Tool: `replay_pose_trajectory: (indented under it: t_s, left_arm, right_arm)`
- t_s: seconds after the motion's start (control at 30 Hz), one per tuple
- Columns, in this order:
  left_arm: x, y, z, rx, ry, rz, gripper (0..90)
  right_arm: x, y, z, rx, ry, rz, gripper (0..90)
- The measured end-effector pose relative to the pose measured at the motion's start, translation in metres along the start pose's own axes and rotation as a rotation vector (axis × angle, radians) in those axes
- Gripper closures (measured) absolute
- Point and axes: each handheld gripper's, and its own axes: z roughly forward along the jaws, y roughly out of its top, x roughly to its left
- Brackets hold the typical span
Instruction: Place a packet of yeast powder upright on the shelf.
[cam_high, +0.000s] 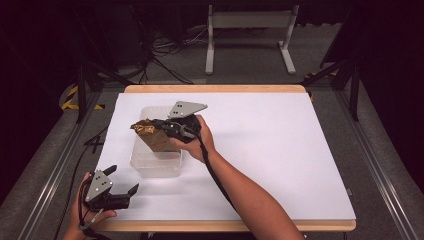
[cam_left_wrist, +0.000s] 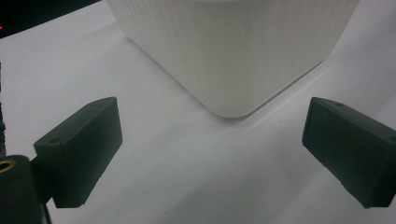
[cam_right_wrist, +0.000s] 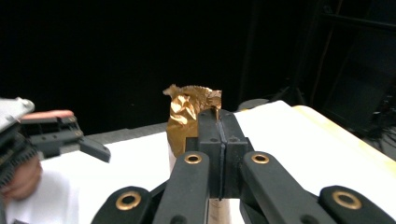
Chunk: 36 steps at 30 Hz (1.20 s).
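Observation:
A gold foil packet (cam_high: 156, 140) hangs tilted over a translucent plastic container (cam_high: 152, 164) on the left half of the table. My right gripper (cam_high: 162, 126) is shut on the packet's upper part, coming in from the right. In the right gripper view the crinkled gold packet (cam_right_wrist: 186, 112) sticks up behind my closed right gripper (cam_right_wrist: 218, 122). My left gripper (cam_high: 122, 180) stands open near the table's front left corner, just short of the container, with nothing between its fingers. In the left gripper view, the left gripper (cam_left_wrist: 210, 149) faces the container's ribbed white corner (cam_left_wrist: 233, 51).
A white sheet (cam_high: 280, 150) covers the wooden table, its right half bare. Beyond the far edge are a white stand (cam_high: 250, 35) and cables on the floor. The left gripper (cam_right_wrist: 60, 135) and a hand appear at the left of the right gripper view.

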Motion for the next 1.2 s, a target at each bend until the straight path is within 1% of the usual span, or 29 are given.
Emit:
replay_pose_trajectory:
  t_s: [0.1,0.13,0.2,0.27,0.33,0.4,0.53,0.73,0.83,0.87,0.9,0.97,1.03,1.1,1.17,1.2]
  left_arm:
    - [0.0,0.0,0.0,0.001,0.001,-0.002,5.8]
    - [0.0,0.0,0.0,0.001,0.001,-0.002,5.8]
    - [0.0,0.0,0.0,0.0,0.001,-0.001,5.9]
    - [0.0,0.0,0.0,0.003,0.002,-0.001,5.8]
    - [0.0,0.0,0.0,0.004,0.002,-0.001,5.8]
    - [0.0,0.0,0.0,0.003,0.003,-0.001,5.8]
    - [0.0,0.0,0.0,0.006,0.004,-0.004,5.8]
    - [0.0,-0.001,0.0,0.004,0.004,-0.008,5.8]
    - [0.0,-0.001,0.0,0.007,0.005,-0.004,5.8]
    - [0.0,-0.001,0.0,0.007,0.005,-0.005,5.8]
    - [0.0,-0.001,0.0,0.007,0.005,-0.004,5.8]
    - [0.001,-0.001,0.0,0.007,0.005,-0.003,5.8]
    - [0.001,-0.001,0.0,0.008,0.007,-0.003,5.8]
    - [0.001,-0.001,0.0,0.01,0.007,-0.002,5.8]
    - [0.001,-0.001,0.0,0.013,0.01,-0.003,5.8]
    - [0.001,-0.002,0.0,0.012,0.013,-0.005,5.8]
  right_arm:
    - [-0.004,-0.005,-0.008,0.003,-0.009,0.006,89.9]
    - [-0.004,-0.005,-0.008,0.003,-0.009,0.006,89.9]
    - [-0.007,-0.008,-0.015,0.01,-0.021,0.0,89.6]
    - [-0.008,-0.008,-0.019,0.019,-0.026,-0.013,89.1]
    - [-0.008,-0.008,-0.02,0.025,-0.03,-0.019,88.7]
    - [-0.007,-0.01,-0.023,0.053,-0.038,-0.047,88.1]
    - [-0.008,-0.011,-0.025,0.063,-0.04,-0.051,88.1]
    - [-0.008,-0.011,-0.025,0.083,-0.039,-0.056,86.4]
    - [-0.009,-0.011,-0.025,0.089,-0.045,-0.054,83.7]
    - [-0.009,-0.011,-0.026,0.094,-0.062,-0.058,80.9]
    - [-0.009,-0.011,-0.026,0.094,-0.062,-0.058,80.9]
    - [-0.01,-0.012,-0.027,0.094,-0.062,-0.047,77.4]
    - [-0.01,-0.012,-0.029,0.096,-0.061,-0.055,77.1]
    - [-0.01,-0.012,-0.03,0.099,-0.064,-0.057,70.6]
    - [-0.01,-0.012,-0.032,0.106,-0.059,-0.057,69.8]
    - [-0.01,-0.012,-0.034,0.111,-0.076,-0.061,65.7]
